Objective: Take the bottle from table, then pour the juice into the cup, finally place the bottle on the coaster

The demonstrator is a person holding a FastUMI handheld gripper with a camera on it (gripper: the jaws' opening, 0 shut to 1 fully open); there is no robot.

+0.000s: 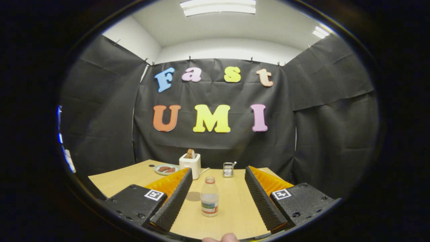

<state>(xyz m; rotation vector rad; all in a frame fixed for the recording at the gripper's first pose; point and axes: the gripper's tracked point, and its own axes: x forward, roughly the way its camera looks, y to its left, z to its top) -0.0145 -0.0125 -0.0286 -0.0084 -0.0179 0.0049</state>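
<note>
Our gripper (218, 193) is spread wide, grasping nothing. Between its fingers we see the bottle (209, 197) upright, cap up: clear, pale liquid, banded label, beside the coaster (193, 196).

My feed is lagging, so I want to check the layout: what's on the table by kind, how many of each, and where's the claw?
Bottle: 1, upright between the fingers of the open claw, untouched
Coaster: 1, left of the bottle
Toaster: 1
Plate: 1
Cup: 1
Total: 5 things on the table
</note>
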